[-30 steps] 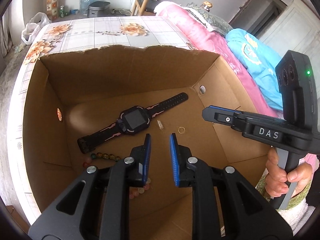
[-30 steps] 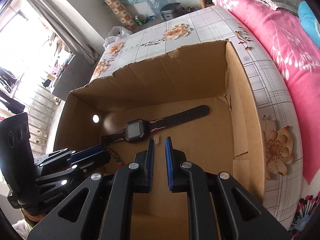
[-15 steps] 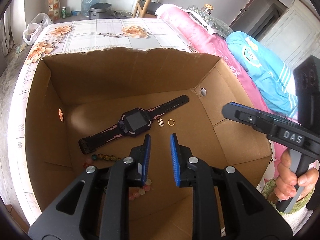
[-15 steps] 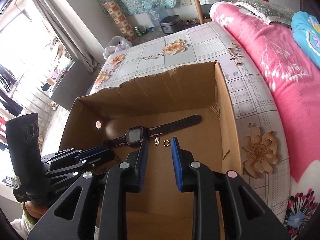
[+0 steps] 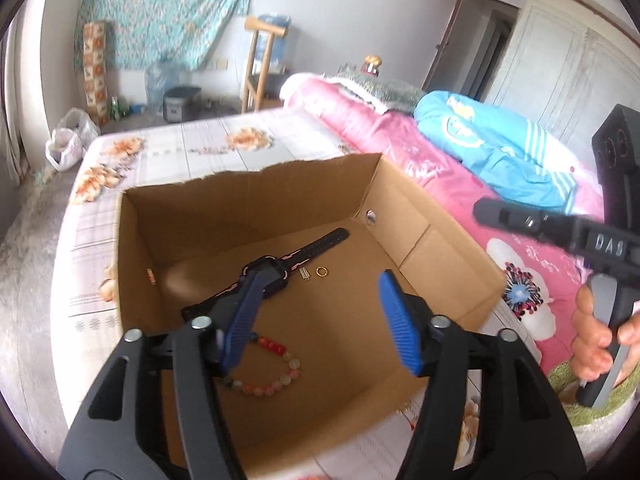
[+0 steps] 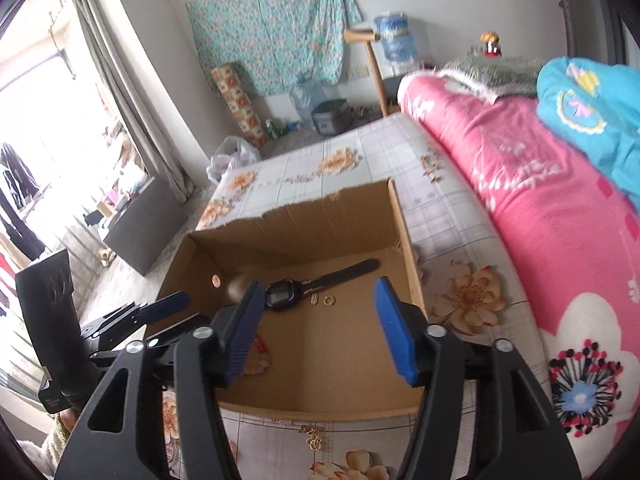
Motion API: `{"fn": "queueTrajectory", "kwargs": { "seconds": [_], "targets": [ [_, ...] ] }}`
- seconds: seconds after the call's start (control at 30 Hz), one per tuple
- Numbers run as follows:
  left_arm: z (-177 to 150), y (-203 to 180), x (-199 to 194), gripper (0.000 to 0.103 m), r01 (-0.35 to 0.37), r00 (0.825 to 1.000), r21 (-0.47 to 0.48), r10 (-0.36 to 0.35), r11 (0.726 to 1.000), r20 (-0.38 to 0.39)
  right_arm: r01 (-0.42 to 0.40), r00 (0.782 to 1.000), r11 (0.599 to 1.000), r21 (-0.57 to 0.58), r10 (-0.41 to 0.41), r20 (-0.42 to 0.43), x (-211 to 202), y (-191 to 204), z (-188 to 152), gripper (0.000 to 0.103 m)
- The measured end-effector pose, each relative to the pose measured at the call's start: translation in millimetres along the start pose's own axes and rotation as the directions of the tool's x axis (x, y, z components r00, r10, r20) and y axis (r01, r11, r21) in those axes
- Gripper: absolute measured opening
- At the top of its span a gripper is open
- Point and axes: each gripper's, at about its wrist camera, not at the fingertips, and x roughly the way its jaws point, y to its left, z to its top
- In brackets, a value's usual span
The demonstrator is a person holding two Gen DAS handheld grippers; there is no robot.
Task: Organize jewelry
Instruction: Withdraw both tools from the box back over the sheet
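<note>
Watch (image 5: 276, 270) lies diagonally on box (image 5: 432, 256) floor.

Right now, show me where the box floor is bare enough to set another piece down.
The box floor is bare on the right, between the gold ring and the right wall, and toward the near edge. It is crowded on the left and middle: watch, small clasp, ring, and bead bracelet.
</note>
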Motion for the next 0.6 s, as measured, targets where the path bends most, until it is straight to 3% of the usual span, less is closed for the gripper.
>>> {"fn": "queueTrajectory", "kwargs": {
  "seconds": [0.33,0.6],
  "targets": [
    [-27.2,-9.6,-49.5,0.074,-0.035,0.998,-0.014,0.036,0.999,0.05,0.053,0.995,0.995,-0.079,-0.045,0.092,-45.7,19.9,-18.1,0.08],
    [-53.7,-21.4,-52.6,0.077,-0.043,0.999,0.013,0.043,0.999,0.022,0.123,0.992,0.986,-0.116,-0.118,0.053,-57.6,22.1,-35.0,0.092]
  ]
}}
